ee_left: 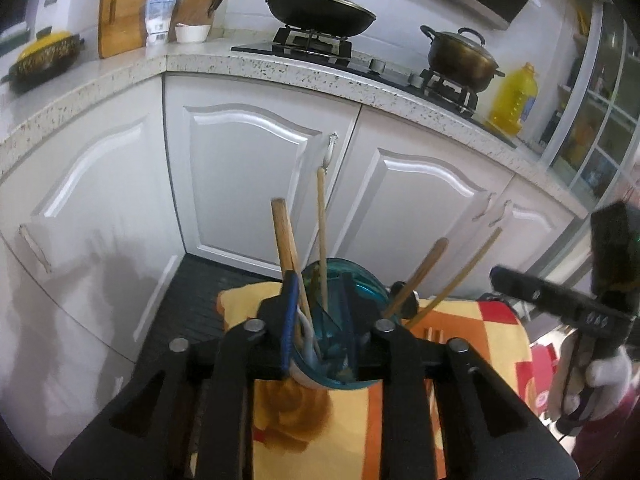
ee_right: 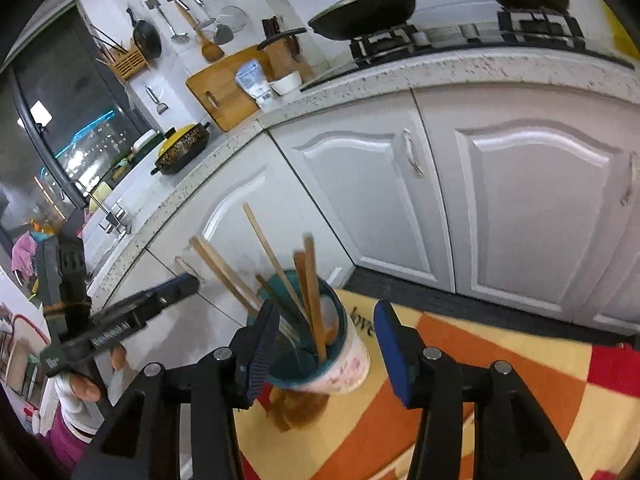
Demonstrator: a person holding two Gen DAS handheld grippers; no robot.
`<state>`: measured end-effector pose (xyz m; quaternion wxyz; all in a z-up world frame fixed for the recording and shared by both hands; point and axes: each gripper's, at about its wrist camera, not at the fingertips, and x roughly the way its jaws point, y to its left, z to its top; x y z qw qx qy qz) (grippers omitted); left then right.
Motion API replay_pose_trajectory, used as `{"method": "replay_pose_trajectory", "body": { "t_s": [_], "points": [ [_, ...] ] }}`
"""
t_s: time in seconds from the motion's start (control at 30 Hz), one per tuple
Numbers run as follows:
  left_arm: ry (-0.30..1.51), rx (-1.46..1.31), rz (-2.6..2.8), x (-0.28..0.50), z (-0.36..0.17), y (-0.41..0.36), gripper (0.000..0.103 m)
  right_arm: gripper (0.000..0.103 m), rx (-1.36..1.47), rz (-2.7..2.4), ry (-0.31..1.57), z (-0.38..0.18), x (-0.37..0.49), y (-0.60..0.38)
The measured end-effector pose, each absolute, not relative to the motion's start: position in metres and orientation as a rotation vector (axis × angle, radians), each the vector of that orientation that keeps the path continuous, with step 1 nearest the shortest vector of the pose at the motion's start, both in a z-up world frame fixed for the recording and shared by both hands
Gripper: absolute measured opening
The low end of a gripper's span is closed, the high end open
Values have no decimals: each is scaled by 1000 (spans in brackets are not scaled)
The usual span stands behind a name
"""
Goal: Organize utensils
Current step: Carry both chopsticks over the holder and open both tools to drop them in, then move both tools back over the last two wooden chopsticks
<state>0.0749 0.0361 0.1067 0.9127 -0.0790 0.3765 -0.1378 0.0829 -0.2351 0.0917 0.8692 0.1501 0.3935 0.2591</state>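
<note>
A teal-rimmed white utensil cup (ee_right: 340, 360) stands on a table with a yellow, orange and red cloth (ee_right: 460, 380). It holds several wooden chopsticks and spatulas (ee_right: 312, 292). My left gripper (ee_left: 320, 344) is shut on the cup (ee_left: 340, 320), its fingers pressing both sides of the rim. Wooden handles (ee_left: 284, 236) stick up out of the cup. My right gripper (ee_right: 324, 352) is open, its blue-padded fingers on either side of the cup without touching it. The right gripper's body shows in the left wrist view (ee_left: 560, 304).
White kitchen cabinets (ee_left: 256, 176) and a speckled counter (ee_left: 280, 68) stand behind the table. A wok (ee_left: 320, 8) and a pot (ee_left: 460, 56) sit on the stove, with a yellow oil bottle (ee_left: 514, 100) beside it. A dark floor mat (ee_left: 192, 300) lies below.
</note>
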Motion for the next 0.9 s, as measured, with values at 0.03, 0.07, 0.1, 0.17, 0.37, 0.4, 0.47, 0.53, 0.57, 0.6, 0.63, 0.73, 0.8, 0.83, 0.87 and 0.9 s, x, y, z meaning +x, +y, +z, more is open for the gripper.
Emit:
{"method": "replay_pose_trajectory", "body": {
  "t_s": [0.03,0.07,0.1,0.17,0.37,0.4,0.47,0.53,0.57,0.6,0.63,0.73,0.8,0.83,0.87,0.9],
  "points": [
    [776,-167,-288,73,108,36,21,47,311,539,824,90,78,-237],
    [774,-170,-292,69,109,35,26,47,306,538,825,88,73,-238],
    [769,-171,-295,63,110,34,30,47,293,532,830,85,66,-239],
    [762,-162,-295,52,110,28,41,47,263,502,838,79,56,-242],
    [769,-100,-282,25,101,-3,48,47,202,408,834,69,25,-255],
    [773,-84,-287,20,97,-11,48,47,200,393,834,67,20,-259],
    [775,-45,-294,13,89,-29,48,47,203,364,836,64,10,-267],
    [782,-21,-300,8,83,-42,48,47,205,338,841,60,0,-276],
    [789,-10,-316,5,80,-51,48,47,203,317,844,59,-6,-281],
    [794,-5,-327,4,78,-57,48,47,198,299,846,58,-11,-285],
    [799,1,-337,2,76,-63,48,47,194,286,847,57,-15,-289],
    [792,40,-354,-3,71,-80,48,48,190,247,846,53,-26,-302],
    [791,59,-353,-4,68,-88,48,49,196,235,855,50,-30,-309],
    [798,59,-360,-4,66,-92,48,50,196,227,860,47,-32,-312],
    [806,59,-368,-5,64,-95,48,51,196,220,865,45,-34,-315],
    [810,62,-373,-5,62,-97,48,51,196,218,865,44,-36,-316]
  ]
}}
